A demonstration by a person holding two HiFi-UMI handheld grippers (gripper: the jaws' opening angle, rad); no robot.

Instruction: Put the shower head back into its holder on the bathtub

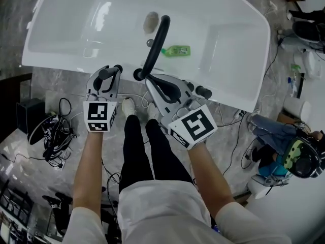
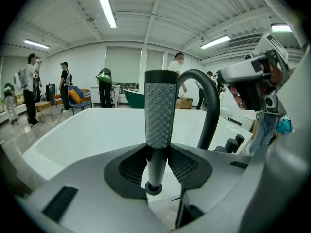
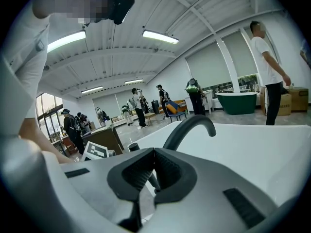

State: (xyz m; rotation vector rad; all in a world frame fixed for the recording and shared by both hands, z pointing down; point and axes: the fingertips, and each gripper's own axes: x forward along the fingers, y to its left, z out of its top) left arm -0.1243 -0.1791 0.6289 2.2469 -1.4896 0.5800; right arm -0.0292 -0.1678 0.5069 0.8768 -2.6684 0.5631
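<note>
The shower head, a grey dimpled stick with a black ring at its lower end, stands upright over the near rim of the white bathtub. My left gripper is shut on its shaft; in the head view this gripper hangs at the rim, left of the black curved spout. My right gripper sits just right of the spout's base, jaws together with nothing between them. The right gripper view shows the spout arching beyond the shut right gripper. Whether the shower head touches its holder is hidden.
A green bottle lies in the tub near the drain. Black knobs stand on the rim to the right. Cables lie on the marble floor at left, a person's legs below. Several people stand far behind.
</note>
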